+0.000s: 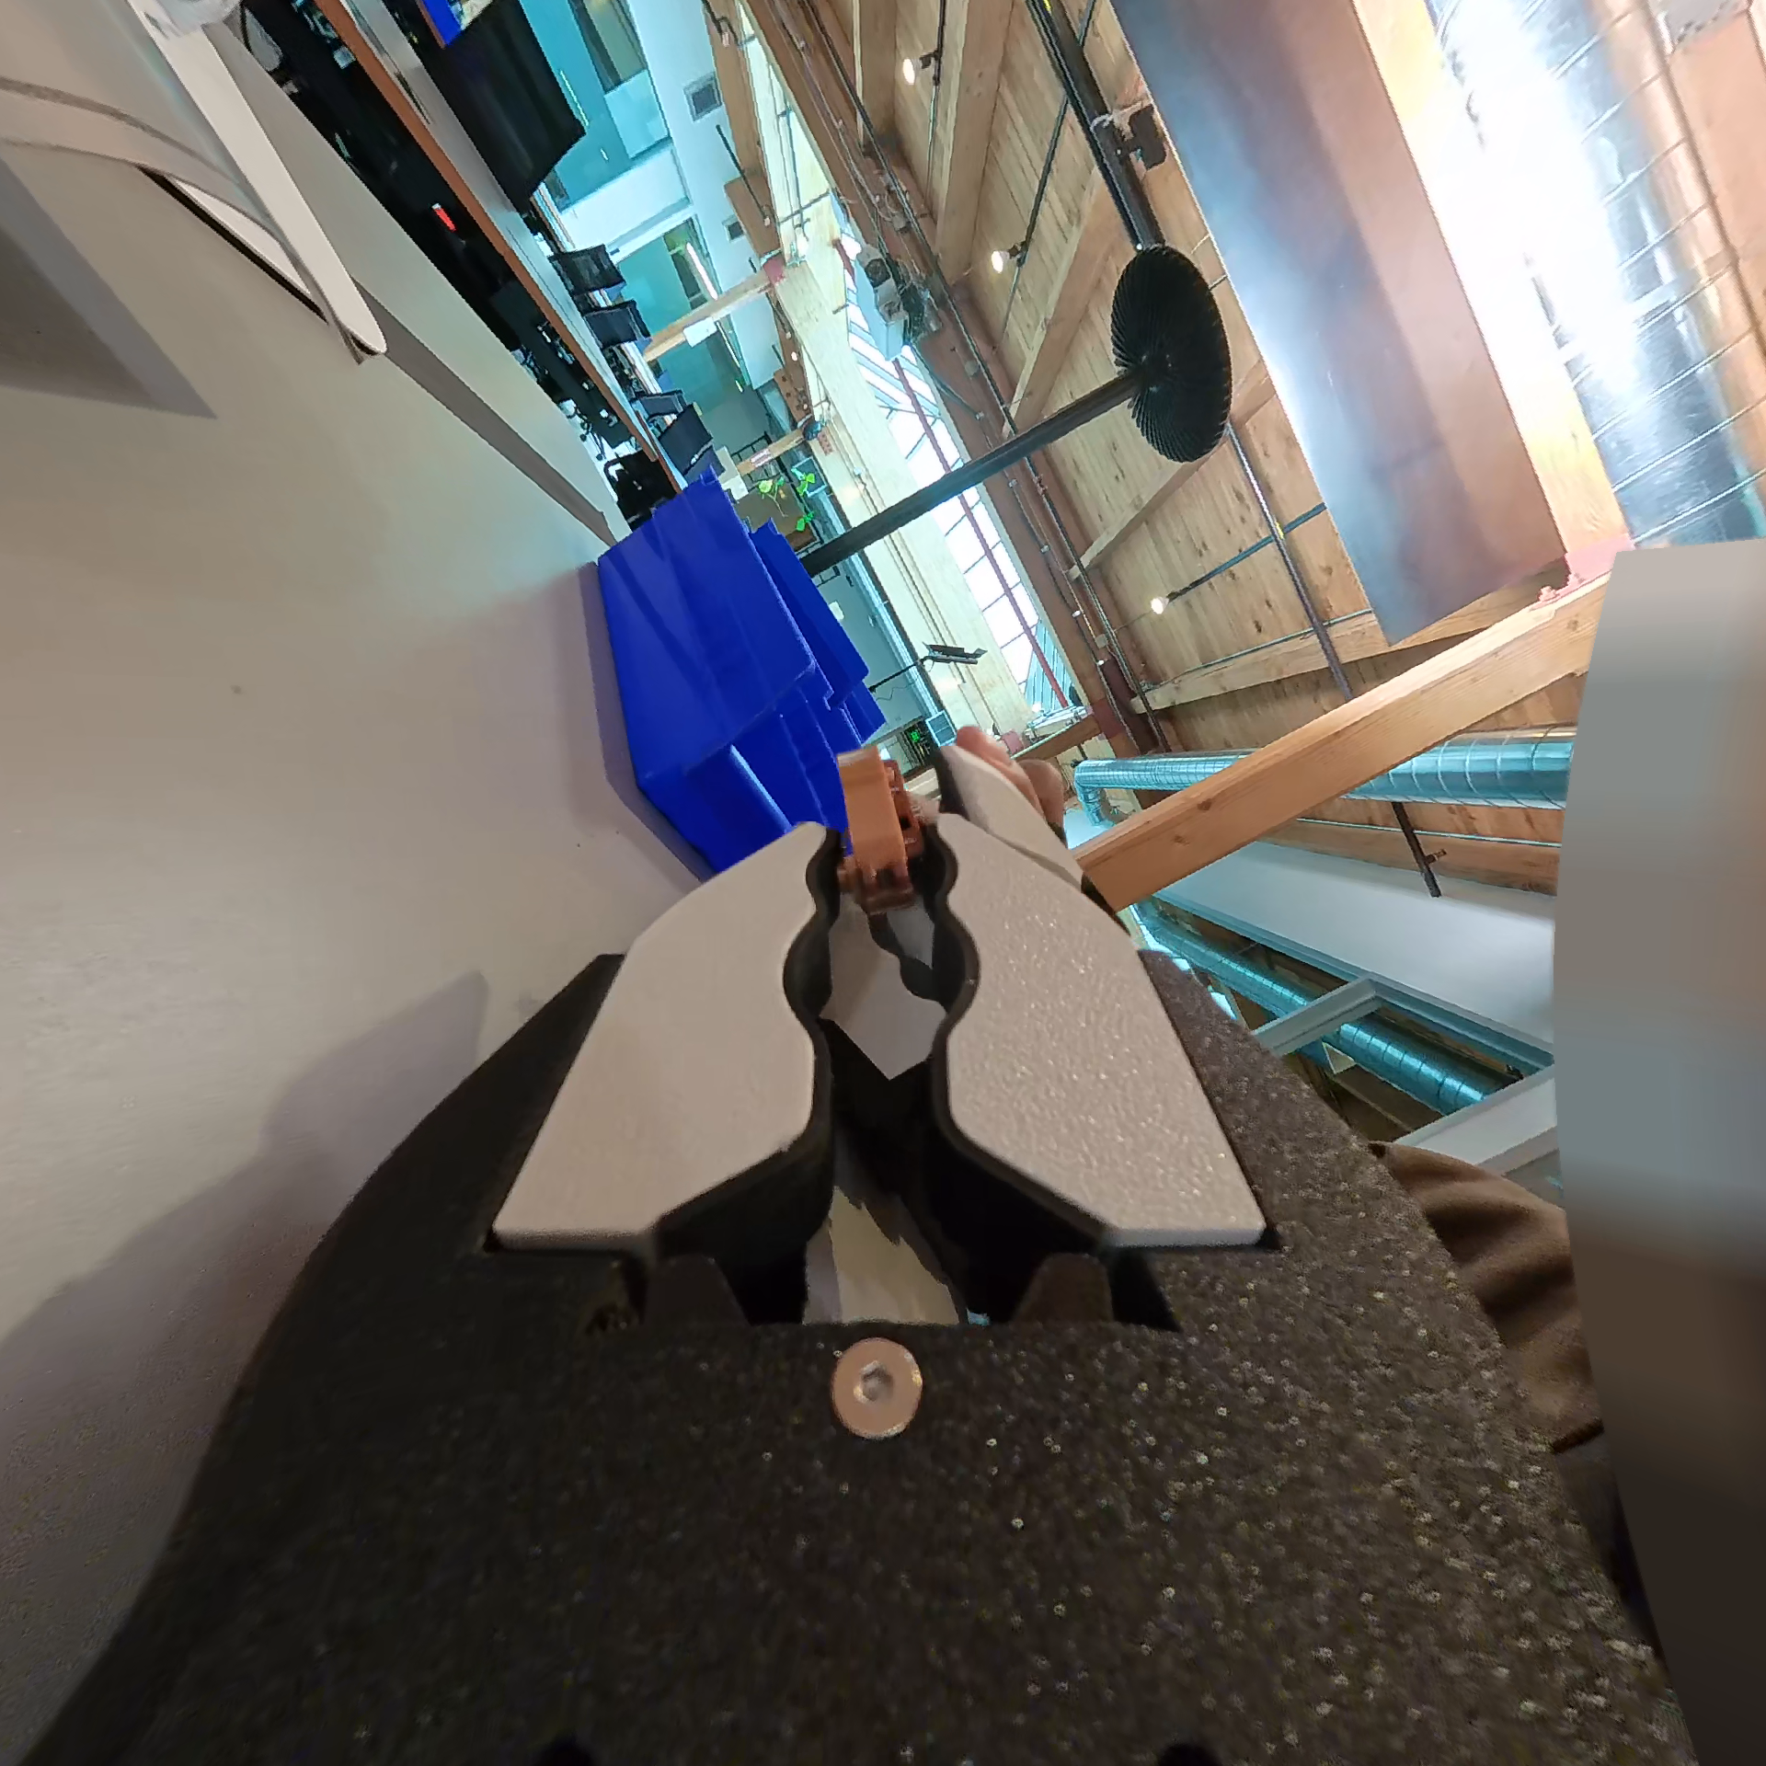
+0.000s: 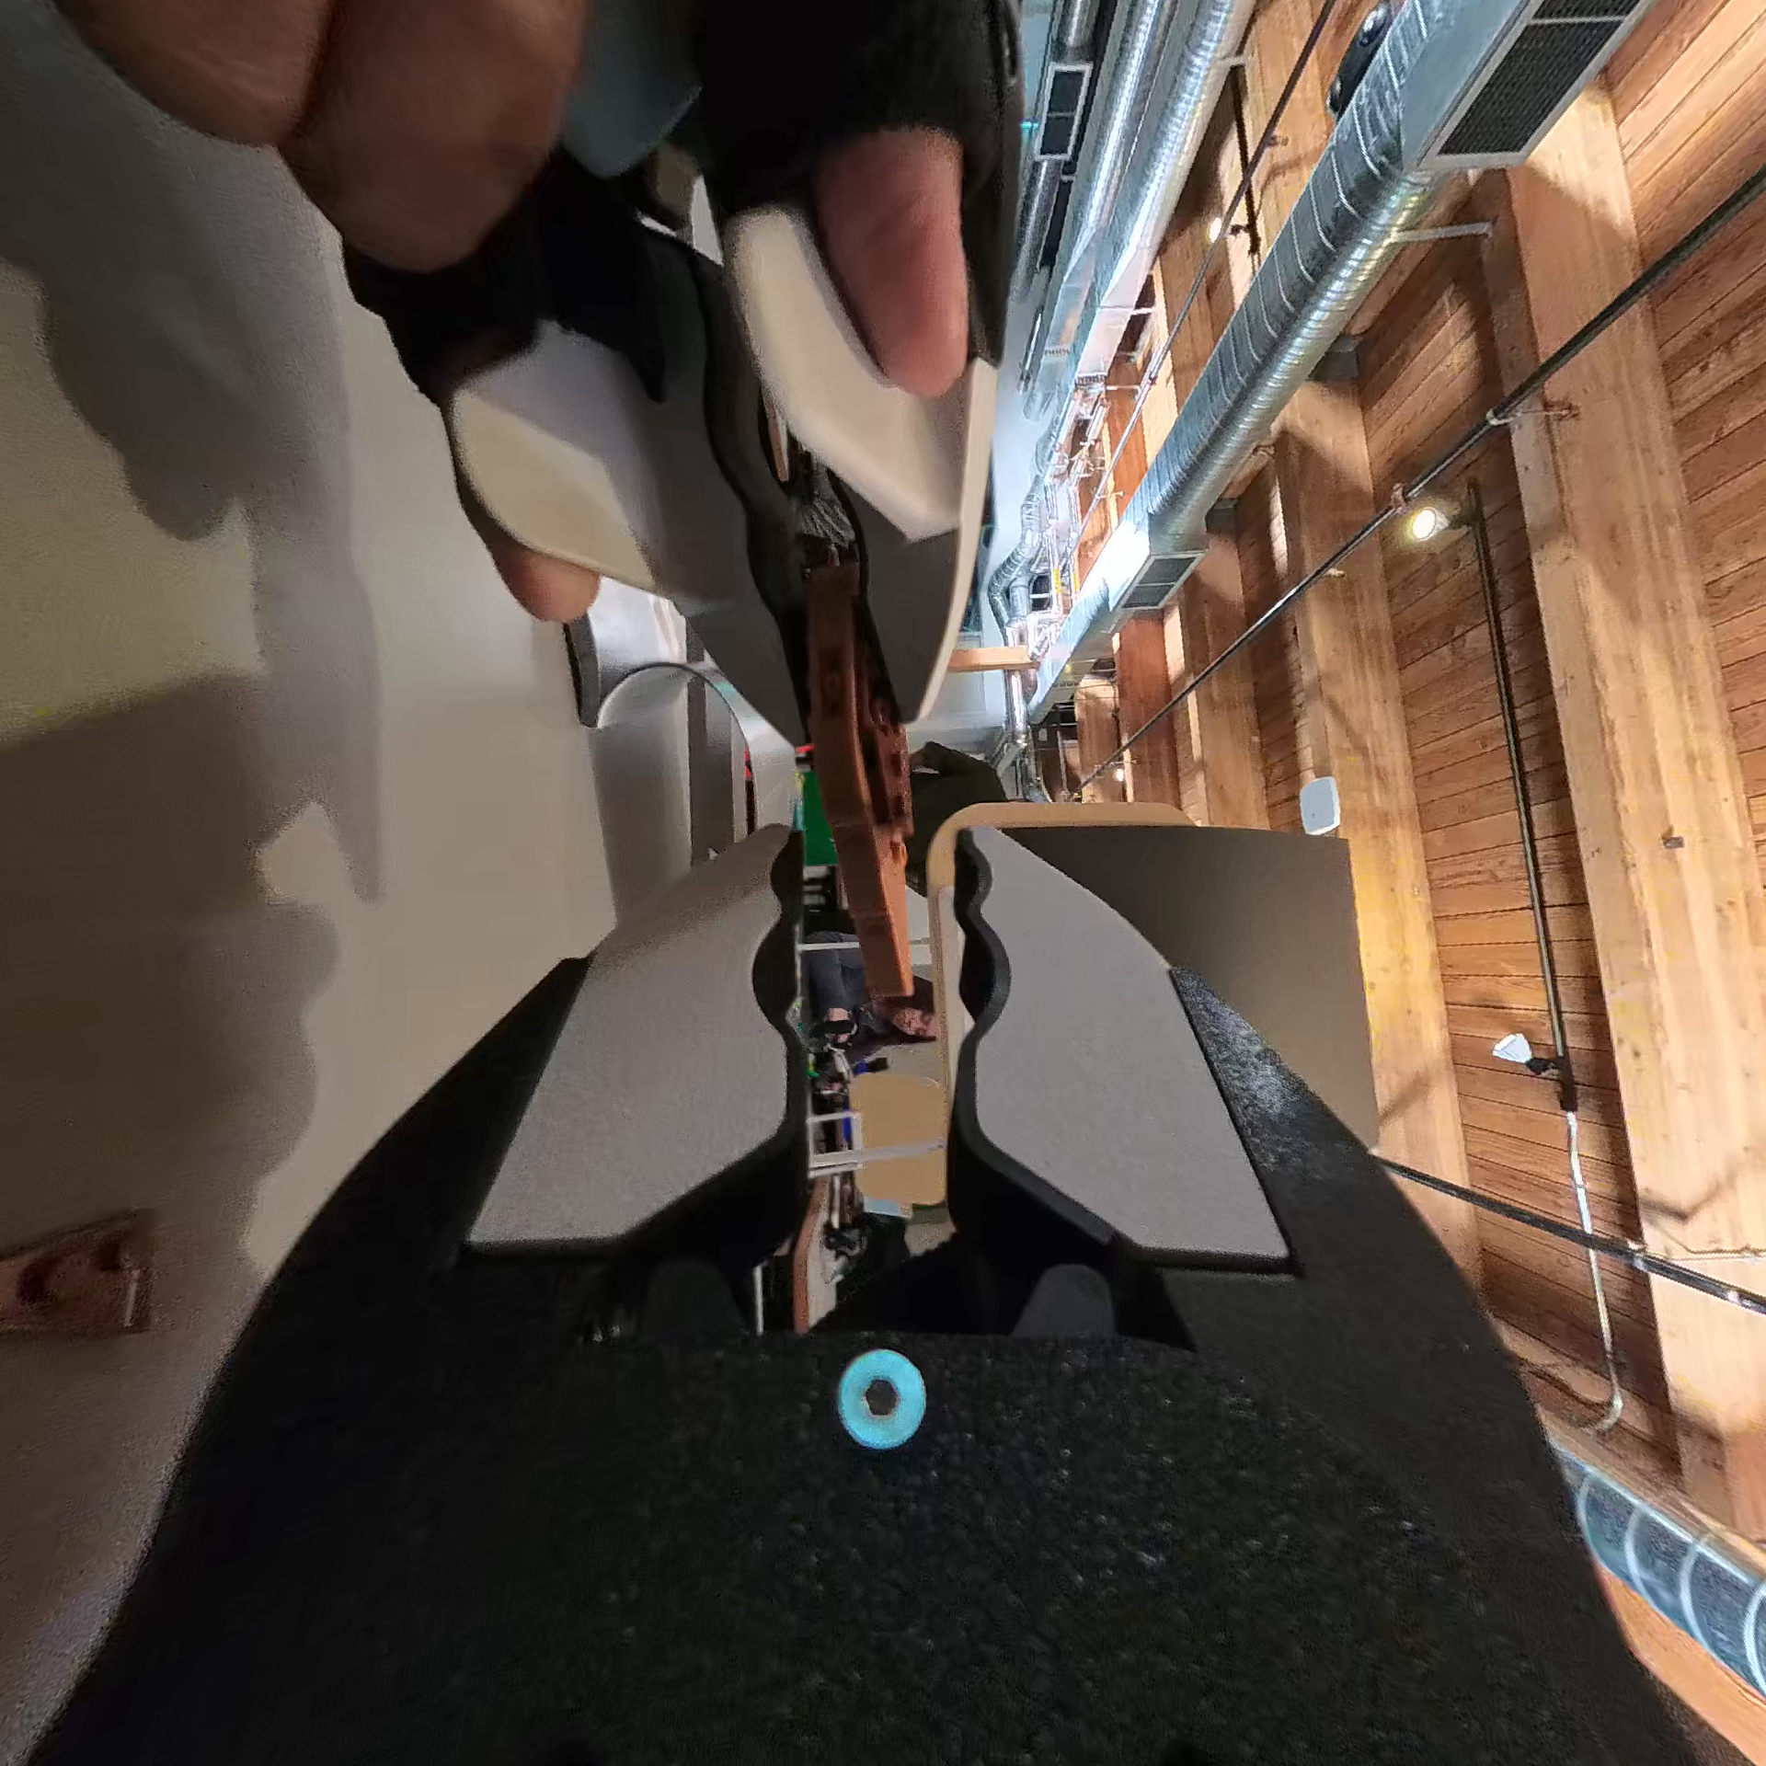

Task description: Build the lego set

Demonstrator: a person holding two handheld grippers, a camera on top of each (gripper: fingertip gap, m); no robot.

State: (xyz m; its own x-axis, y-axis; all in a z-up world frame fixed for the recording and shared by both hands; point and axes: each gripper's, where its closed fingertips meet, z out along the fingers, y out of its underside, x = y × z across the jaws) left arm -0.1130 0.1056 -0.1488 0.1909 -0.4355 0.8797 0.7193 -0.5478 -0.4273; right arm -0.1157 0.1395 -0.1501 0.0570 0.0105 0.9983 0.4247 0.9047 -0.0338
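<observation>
Brown lego piece (image 1: pixel 874 841) clamped at left claw (image 1: pixel 884 860) tips; right claw (image 2: pixel 874 860) agape around it

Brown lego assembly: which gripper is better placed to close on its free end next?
Right, probably. The right gripper is open, and the brown lego assembly already reaches between its fingers. The left gripper is shut on the assembly's other end, so it looks better kept as the holder.
</observation>
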